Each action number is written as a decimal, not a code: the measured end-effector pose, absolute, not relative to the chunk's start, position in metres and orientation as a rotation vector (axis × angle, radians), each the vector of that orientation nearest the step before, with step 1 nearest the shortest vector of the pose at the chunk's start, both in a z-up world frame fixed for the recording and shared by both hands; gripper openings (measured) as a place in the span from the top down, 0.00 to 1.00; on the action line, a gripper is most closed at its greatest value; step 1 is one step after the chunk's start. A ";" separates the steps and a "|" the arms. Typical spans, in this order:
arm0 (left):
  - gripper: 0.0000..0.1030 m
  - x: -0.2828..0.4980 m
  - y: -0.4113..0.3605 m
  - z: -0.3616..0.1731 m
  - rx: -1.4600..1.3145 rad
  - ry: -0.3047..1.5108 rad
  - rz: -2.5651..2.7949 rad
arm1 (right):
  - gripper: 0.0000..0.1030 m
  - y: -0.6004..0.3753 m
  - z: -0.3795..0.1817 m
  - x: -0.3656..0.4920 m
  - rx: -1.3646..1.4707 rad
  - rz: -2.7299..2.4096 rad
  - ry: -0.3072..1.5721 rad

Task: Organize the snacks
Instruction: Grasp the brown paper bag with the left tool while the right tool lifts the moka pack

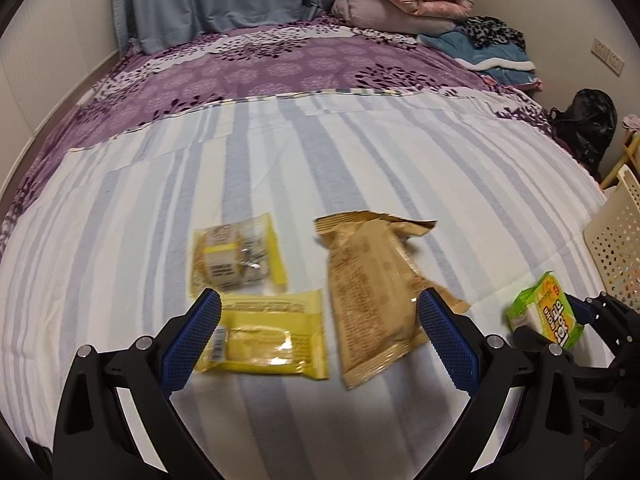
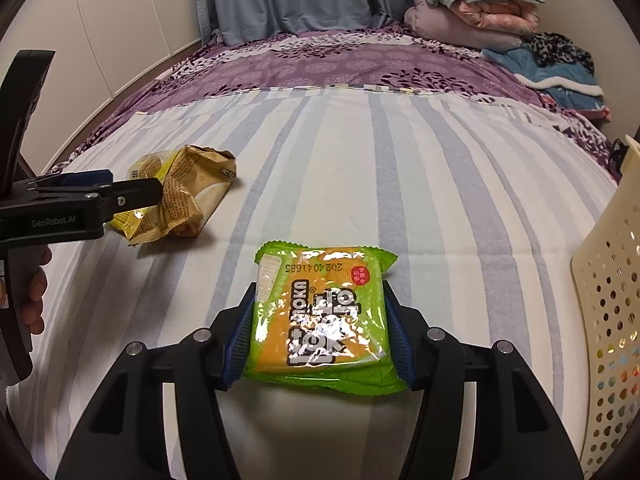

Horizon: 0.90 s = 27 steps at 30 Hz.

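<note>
My left gripper (image 1: 318, 320) is open and empty, low over the striped sheet. Between and ahead of its fingers lie a yellow snack packet (image 1: 268, 340), a tan snack bag (image 1: 372, 304) and a clear-and-yellow packet (image 1: 238, 254). My right gripper (image 2: 320, 332) is shut on a green snack packet (image 2: 324, 316), held above the bed. That packet also shows at the right of the left wrist view (image 1: 546, 312). The left gripper (image 2: 80, 200) shows at the left of the right wrist view, over the tan bag (image 2: 188, 200).
A cream perforated basket (image 2: 612, 320) stands at the bed's right edge, also in the left wrist view (image 1: 616, 240). Folded blankets and clothes (image 2: 480, 12) are piled at the far end. A black bag (image 1: 588, 124) sits beside the bed.
</note>
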<state>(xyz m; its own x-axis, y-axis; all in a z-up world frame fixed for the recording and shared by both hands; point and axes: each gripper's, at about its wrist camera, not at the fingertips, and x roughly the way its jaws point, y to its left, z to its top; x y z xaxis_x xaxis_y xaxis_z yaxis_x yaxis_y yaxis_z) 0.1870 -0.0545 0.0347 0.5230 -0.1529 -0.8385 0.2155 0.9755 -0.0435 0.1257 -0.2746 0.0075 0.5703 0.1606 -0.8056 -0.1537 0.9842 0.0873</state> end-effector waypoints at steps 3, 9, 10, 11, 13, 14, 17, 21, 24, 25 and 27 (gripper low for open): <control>0.03 0.188 -0.066 0.033 0.087 1.004 -0.257 | 0.44 -0.278 0.008 0.124 0.010 0.184 0.946; 0.03 0.186 -0.087 0.026 0.121 1.025 -0.301 | 0.44 -0.286 0.008 0.115 0.039 0.182 0.942; 0.03 0.185 -0.089 0.026 0.117 1.026 -0.313 | 0.44 -0.288 0.008 0.114 0.044 0.182 0.943; 0.03 0.186 -0.092 0.027 0.109 1.028 -0.329 | 0.44 -0.288 0.008 0.112 0.045 0.182 0.942; 0.03 0.186 -0.100 0.027 0.091 1.037 -0.362 | 0.44 -0.291 0.008 0.110 0.049 0.182 0.942; 0.03 0.187 -0.103 0.027 0.081 1.042 -0.379 | 0.44 -0.292 0.008 0.108 0.052 0.182 0.942; 0.03 0.188 -0.115 0.028 0.052 1.046 -0.417 | 0.44 -0.295 0.008 0.105 0.058 0.181 0.942; 0.03 0.189 -0.124 0.034 -0.057 1.046 -0.514 | 0.44 -0.297 0.008 0.103 0.068 0.183 0.940; 0.03 0.192 -0.125 0.038 -0.147 1.058 -0.567 | 0.44 -0.298 0.008 0.103 0.070 0.185 0.939; 0.03 0.192 -0.125 0.039 -0.156 1.059 -0.568 | 0.44 -0.298 0.008 0.103 0.071 0.185 0.939; 0.03 0.193 -0.123 0.041 -0.150 1.052 -0.563 | 0.44 -0.298 0.008 0.103 0.073 0.185 0.940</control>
